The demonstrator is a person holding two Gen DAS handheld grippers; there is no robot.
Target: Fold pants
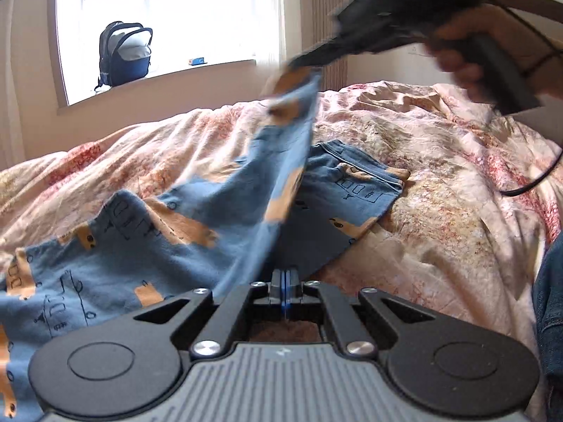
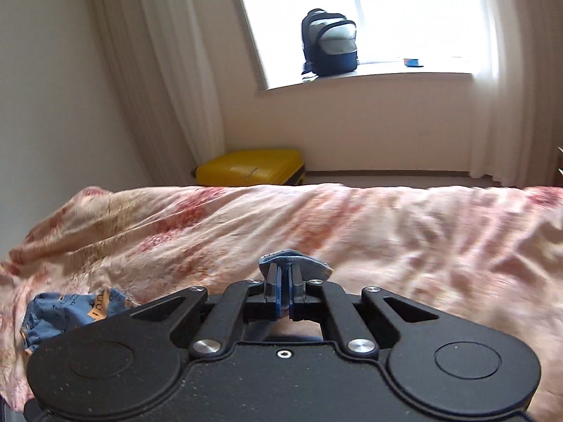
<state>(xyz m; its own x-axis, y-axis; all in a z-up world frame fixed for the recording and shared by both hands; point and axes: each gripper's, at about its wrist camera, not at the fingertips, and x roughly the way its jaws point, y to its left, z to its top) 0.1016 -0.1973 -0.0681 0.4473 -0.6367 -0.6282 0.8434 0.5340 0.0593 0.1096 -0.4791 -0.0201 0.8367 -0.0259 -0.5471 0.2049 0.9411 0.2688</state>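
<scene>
Blue patterned pants (image 1: 197,232), orange patches printed on them, lay on floral bedspread (image 1: 440,211); one part spread flat at left, another part lifted off the bed in a taut strip. Waistband end (image 1: 355,183) rested flat on bedspread beyond. Left gripper (image 1: 285,281) pressed together, pinching near edge of the fabric low over the bed. Right gripper (image 2: 285,283) pressed together on a fold of the blue cloth (image 2: 293,258), seen raised and blurred in left wrist view (image 1: 309,57), held in a hand (image 1: 492,49). Dark backpack (image 2: 329,44) stood on window sill (image 2: 387,79). Yellow suitcase (image 2: 250,168) lay on floor past the bed.
</scene>
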